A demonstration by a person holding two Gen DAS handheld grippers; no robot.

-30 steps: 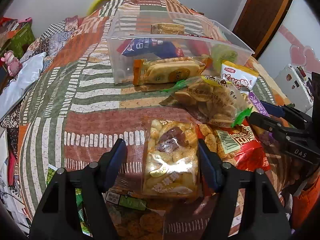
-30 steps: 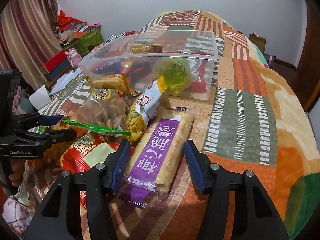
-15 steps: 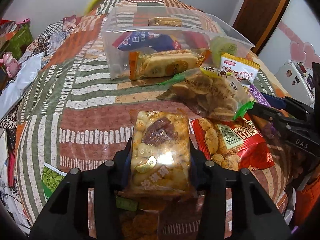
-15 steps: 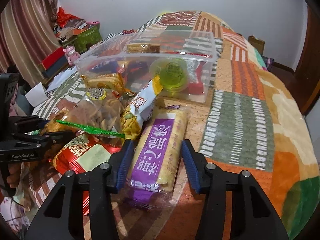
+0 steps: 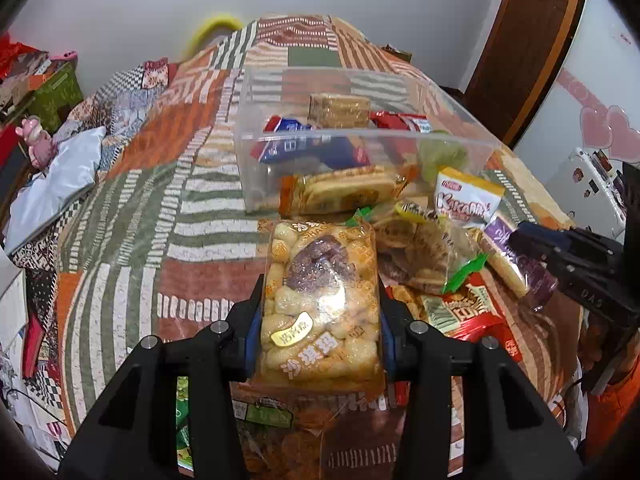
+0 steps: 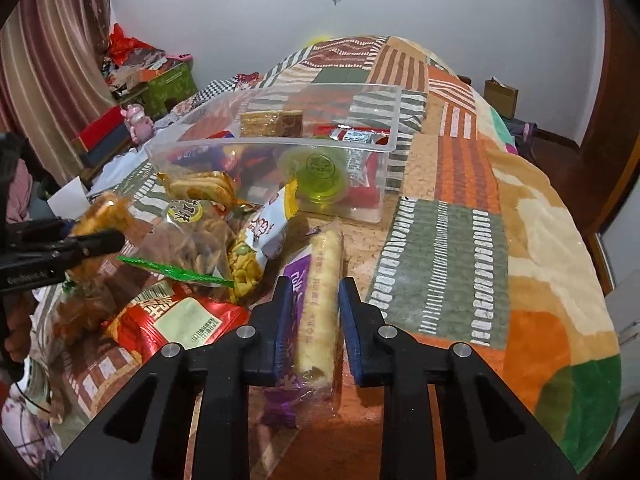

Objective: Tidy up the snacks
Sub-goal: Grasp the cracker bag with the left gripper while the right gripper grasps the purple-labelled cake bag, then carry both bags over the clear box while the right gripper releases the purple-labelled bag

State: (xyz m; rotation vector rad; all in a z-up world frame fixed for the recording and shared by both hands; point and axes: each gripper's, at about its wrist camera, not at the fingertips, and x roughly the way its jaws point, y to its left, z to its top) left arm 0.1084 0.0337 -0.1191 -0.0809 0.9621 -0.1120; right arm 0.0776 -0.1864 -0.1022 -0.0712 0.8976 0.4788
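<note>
My left gripper [image 5: 318,320] is shut on a clear pack of yellow puffed snacks [image 5: 320,300] and holds it lifted above the bed. My right gripper [image 6: 314,312] is shut on a long purple cracker pack [image 6: 320,292], turned on its edge and raised. The clear plastic bin [image 5: 360,148] stands ahead on the patchwork blanket with several snacks inside, among them a green jelly cup [image 6: 320,178]. The right gripper [image 5: 560,256] also shows at the right of the left wrist view, the left gripper [image 6: 80,240] at the left of the right wrist view.
Loose snacks lie before the bin: an orange biscuit pack [image 5: 344,192], a white Kakaday bag [image 5: 468,196], a clear bag of chips [image 6: 192,236], a red bag [image 6: 180,316]. A green pea bag [image 5: 182,432] lies under my left gripper. Boxes [image 6: 160,80] stand left of the bed.
Both grippers closed on their packs and lifted them. The yellow puffed pack rose off the blanket; the purple pack tipped onto its edge between the right fingers.
</note>
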